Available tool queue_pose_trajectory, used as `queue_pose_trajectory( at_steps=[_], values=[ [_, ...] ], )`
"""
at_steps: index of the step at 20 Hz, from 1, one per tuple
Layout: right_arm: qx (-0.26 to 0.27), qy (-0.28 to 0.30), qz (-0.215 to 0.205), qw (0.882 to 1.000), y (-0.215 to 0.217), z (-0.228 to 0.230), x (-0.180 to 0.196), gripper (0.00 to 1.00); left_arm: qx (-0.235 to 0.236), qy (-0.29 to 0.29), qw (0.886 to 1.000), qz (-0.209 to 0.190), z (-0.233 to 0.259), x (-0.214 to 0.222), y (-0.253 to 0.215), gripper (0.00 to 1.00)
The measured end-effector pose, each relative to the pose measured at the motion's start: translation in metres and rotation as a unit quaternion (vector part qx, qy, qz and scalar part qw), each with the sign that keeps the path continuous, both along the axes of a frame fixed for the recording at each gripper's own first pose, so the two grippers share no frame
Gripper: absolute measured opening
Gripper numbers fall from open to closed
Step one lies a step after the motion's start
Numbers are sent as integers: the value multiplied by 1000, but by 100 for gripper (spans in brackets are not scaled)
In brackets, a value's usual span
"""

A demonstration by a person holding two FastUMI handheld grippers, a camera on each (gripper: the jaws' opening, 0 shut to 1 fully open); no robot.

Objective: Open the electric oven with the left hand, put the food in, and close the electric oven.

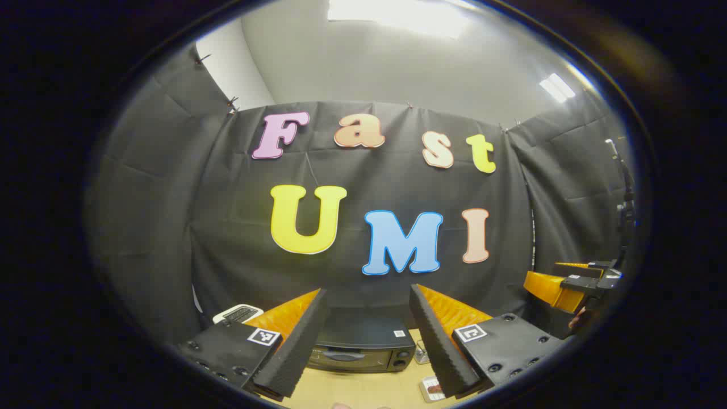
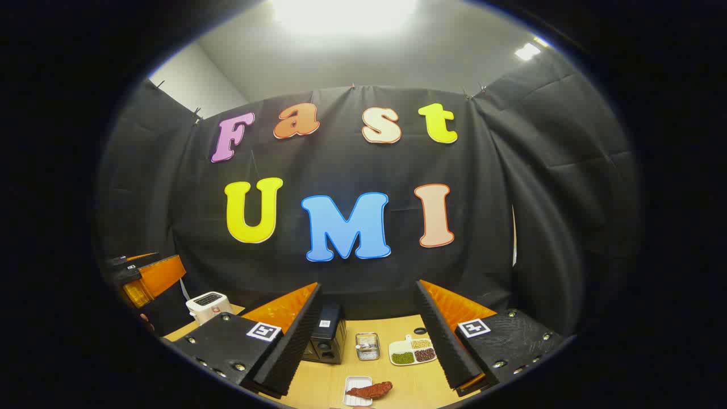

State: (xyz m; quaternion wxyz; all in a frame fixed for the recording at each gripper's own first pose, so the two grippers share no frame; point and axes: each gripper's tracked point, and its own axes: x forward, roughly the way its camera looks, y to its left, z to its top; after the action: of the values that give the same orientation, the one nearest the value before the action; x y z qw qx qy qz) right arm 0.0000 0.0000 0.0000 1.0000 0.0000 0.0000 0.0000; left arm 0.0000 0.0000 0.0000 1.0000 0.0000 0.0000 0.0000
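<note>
The black electric oven (image 1: 363, 343) stands on the wooden table with its door shut, handle facing me, seen between the fingers of my left gripper (image 1: 368, 289), which is open and held well back from it. In the right gripper view the oven (image 2: 326, 339) sits left of centre. The food (image 2: 372, 389), a reddish-brown piece, lies on a small white tray (image 2: 353, 385) near the table's front. My right gripper (image 2: 368, 284) is open and empty above it. Each gripper appears at the other view's edge: the right gripper (image 1: 571, 282) and the left gripper (image 2: 149, 277).
A white toaster (image 2: 207, 305) stands at the table's left, also the toaster (image 1: 238, 313) in the left gripper view. Right of the oven are a small metal container (image 2: 367, 345) and a white divided dish (image 2: 413, 351) of beans. Black cloth walls close the booth.
</note>
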Motion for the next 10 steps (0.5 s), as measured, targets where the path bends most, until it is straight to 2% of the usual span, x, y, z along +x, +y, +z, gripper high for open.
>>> queue_pose_trajectory(
  at_steps=[7,10],
  values=[
    [1,7,16,1000,-1,-1,10,98,-13,9,1000,-6,-1,16,-14,100],
    [0,12,24,1000,-2,-6,14,98,-4,1,1000,-26,4,22,-22,91]
  ],
)
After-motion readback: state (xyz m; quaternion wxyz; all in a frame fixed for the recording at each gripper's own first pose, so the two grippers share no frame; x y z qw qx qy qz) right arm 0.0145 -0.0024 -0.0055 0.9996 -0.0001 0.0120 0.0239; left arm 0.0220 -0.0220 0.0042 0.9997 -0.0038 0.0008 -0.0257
